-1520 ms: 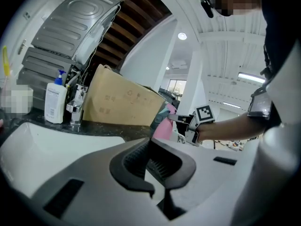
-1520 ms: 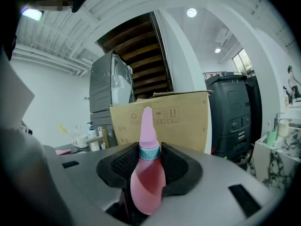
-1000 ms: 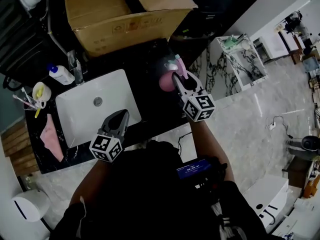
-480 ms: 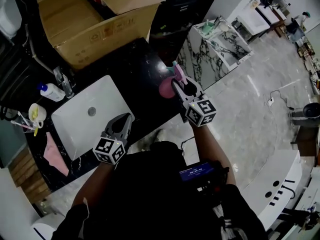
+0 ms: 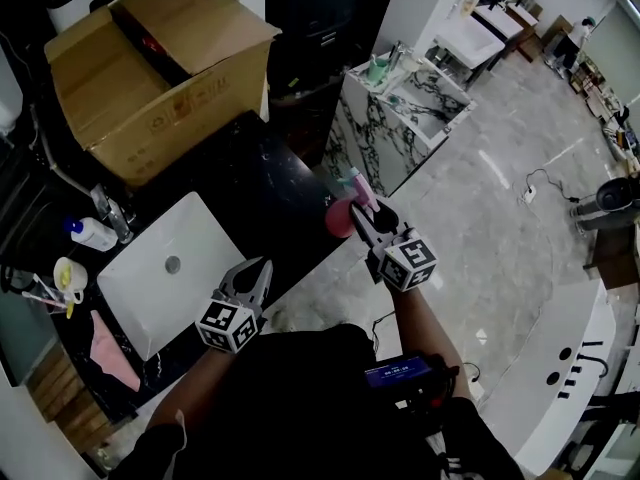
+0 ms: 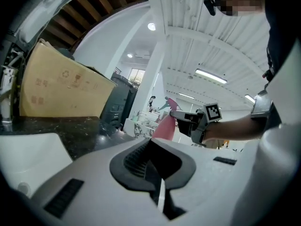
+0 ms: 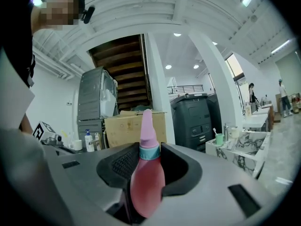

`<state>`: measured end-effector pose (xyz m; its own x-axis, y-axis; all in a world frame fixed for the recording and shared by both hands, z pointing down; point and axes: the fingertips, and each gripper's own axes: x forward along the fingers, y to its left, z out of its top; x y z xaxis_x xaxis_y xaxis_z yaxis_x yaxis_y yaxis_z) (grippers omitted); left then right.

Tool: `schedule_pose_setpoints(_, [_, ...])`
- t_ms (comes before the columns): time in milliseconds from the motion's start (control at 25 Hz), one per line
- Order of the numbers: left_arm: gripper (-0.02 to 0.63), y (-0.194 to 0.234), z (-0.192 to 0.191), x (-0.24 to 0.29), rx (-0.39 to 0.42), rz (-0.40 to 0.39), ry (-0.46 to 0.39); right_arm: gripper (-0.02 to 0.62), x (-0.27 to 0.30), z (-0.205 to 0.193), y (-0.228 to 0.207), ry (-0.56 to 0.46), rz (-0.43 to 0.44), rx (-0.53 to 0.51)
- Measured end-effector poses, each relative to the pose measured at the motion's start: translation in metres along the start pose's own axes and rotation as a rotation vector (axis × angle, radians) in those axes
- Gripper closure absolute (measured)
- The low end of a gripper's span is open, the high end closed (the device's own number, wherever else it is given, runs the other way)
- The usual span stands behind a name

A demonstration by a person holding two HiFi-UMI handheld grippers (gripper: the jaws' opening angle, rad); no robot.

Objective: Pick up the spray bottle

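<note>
Clamped on the spray bottle (image 5: 338, 218), the right gripper (image 5: 368, 218) had carried it out to the counter (image 5: 255, 183) edge; the pickup looked done, with the left gripper (image 5: 256, 272) closed, empty

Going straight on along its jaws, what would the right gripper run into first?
Probably the cardboard box. It stands dead ahead, right behind the pink spray bottle clamped in the right gripper. Nothing nearer shows in that line, though depth is hard to judge.
</note>
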<state>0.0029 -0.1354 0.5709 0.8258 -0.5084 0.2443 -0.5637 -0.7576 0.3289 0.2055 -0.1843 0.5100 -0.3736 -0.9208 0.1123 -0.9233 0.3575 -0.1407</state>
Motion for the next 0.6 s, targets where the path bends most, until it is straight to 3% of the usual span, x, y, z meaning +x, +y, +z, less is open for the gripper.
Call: schedule_pose_setpoints(600, [0.598, -0.08, -0.005, 0.087, 0.06, -0.086, 0.062, 0.436, -0.125, -0.012, -0.104, -0.023, -0.11, 0.06])
